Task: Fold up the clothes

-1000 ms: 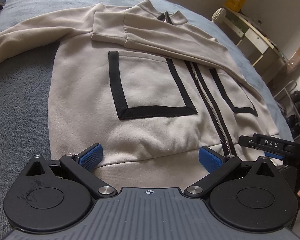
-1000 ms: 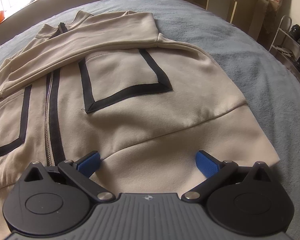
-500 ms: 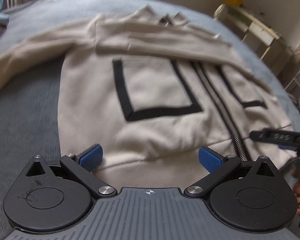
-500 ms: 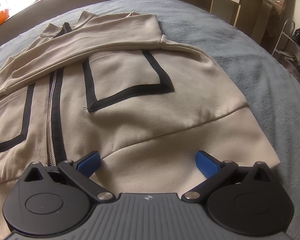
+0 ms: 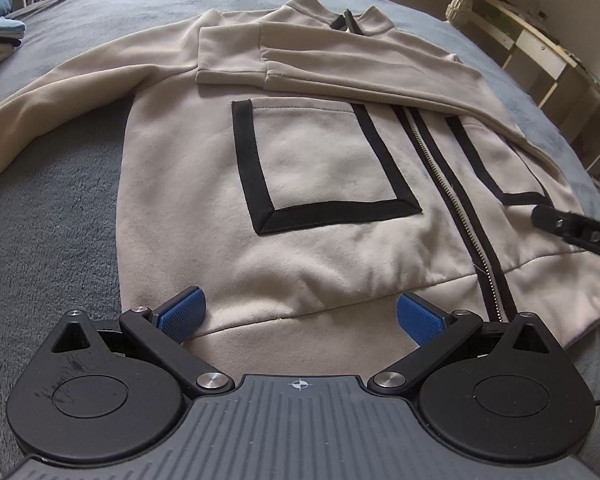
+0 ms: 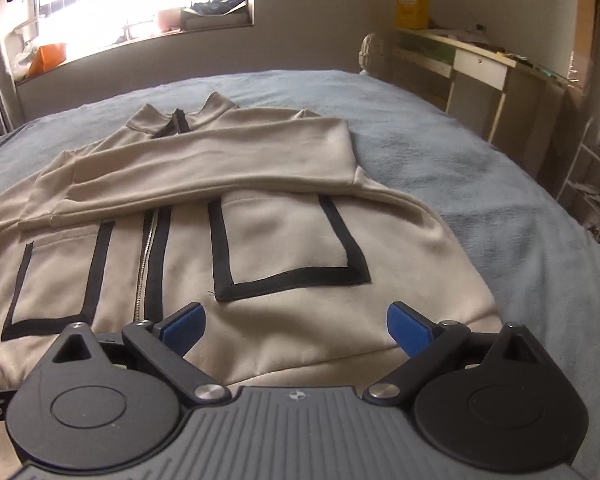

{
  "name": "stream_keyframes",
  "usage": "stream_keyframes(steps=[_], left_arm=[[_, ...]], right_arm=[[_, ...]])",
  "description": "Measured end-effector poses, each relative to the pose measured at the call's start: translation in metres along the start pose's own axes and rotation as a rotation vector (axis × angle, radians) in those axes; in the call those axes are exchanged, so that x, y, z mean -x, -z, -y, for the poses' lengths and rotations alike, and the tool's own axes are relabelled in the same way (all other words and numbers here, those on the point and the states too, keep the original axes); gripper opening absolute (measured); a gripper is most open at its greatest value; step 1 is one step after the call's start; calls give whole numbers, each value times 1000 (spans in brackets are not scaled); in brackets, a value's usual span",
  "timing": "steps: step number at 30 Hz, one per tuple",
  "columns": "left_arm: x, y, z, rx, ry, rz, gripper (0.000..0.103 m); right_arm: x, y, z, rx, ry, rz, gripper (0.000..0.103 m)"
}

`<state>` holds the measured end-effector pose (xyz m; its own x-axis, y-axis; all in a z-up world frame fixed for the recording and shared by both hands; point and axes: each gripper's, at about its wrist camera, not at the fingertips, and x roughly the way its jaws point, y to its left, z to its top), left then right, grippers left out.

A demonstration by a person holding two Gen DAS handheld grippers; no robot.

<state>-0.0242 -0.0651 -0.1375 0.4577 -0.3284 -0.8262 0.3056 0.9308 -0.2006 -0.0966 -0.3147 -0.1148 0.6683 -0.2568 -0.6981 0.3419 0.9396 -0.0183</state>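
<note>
A grey-blue fleece-covered bed (image 5: 52,216) carried a beige zip-front sweatshirt with black-trimmed pockets (image 5: 316,168), spread flat across its middle, one sleeve folded over the chest. The left hand-held gripper (image 5: 300,314) hung over the hem with its blue pads spread wide, holding nothing. The right hand-held gripper (image 6: 296,326) was likewise wide open; its arm read "DAS" in the left wrist view.
</note>
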Motion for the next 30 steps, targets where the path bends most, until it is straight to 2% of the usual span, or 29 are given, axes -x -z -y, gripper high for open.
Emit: stream_keyframes(steps=[2, 7, 9, 11, 18, 23, 24, 30], left_arm=[[0, -1, -1, 3, 3, -4, 103], [0, -2, -1, 4, 5, -18, 103], [-1, -3, -1, 5, 5, -22, 103], [-1, -3, -1, 6, 7, -27, 103], [-1, -4, -3, 13, 18, -35, 103], [-1, -5, -4, 13, 22, -39, 103], [-1, -5, -4, 13, 23, -40, 103], [-3, -4, -4, -28, 28, -52, 103]], right_arm=[[-11, 5, 1, 7, -2, -34, 89], [-13, 9, 3, -6, 20, -48, 80], [-13, 10, 4, -12, 29, -52, 66], [-5, 6, 2, -24, -5, -31, 59], [6, 0, -37, 15, -148, 10, 55], [11, -1, -70, 56, -250, 32, 43], [10, 1, -75, 63, -263, 25, 39], [-6, 16, -93, 100, -283, -19, 38]])
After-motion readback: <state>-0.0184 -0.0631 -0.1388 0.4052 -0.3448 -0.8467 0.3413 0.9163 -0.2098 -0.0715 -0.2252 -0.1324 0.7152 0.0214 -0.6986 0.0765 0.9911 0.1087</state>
